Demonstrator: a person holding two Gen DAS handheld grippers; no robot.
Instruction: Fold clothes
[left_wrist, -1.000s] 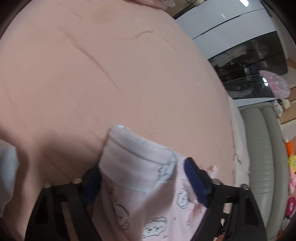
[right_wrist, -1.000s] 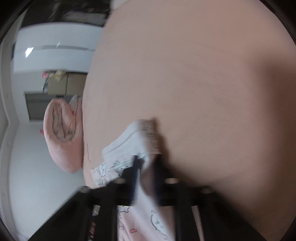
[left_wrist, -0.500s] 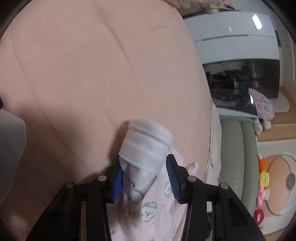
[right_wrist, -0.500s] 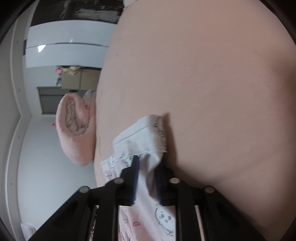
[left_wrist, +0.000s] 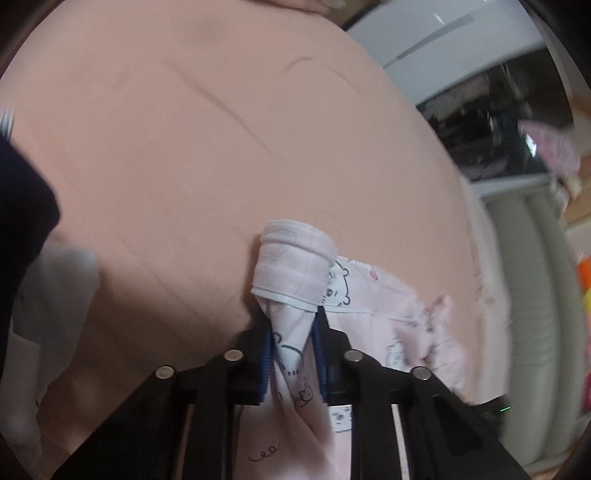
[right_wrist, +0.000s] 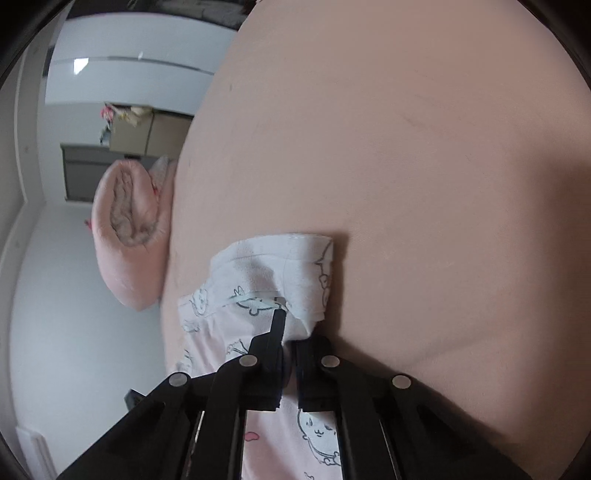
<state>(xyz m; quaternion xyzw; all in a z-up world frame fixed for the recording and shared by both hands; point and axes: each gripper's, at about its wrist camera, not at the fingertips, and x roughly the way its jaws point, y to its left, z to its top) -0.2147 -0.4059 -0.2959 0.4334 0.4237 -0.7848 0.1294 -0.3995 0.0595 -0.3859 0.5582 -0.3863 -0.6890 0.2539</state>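
A pale pink garment (left_wrist: 369, 306) printed with cartoon animals hangs over the pink bed sheet (left_wrist: 184, 147). My left gripper (left_wrist: 293, 328) is shut on a bunched corner of it, and the hem (left_wrist: 291, 262) curls up above the blue-padded fingers. In the right wrist view the same garment (right_wrist: 258, 280) shows its white hem folded over, and my right gripper (right_wrist: 290, 339) is shut on that edge. The cloth trails down between both sets of fingers toward the cameras.
The pink sheet (right_wrist: 406, 147) fills most of both views. A pink pillow (right_wrist: 129, 236) lies at the bed's edge. A dark and white cloth (left_wrist: 33, 236) sits at the left. A grey-green sofa (left_wrist: 535, 295) and white cabinets (left_wrist: 443, 37) stand beyond the bed.
My left gripper went from open around the garment corner to shut on it. The right gripper stayed shut on the hem and shifted slightly over the bed.
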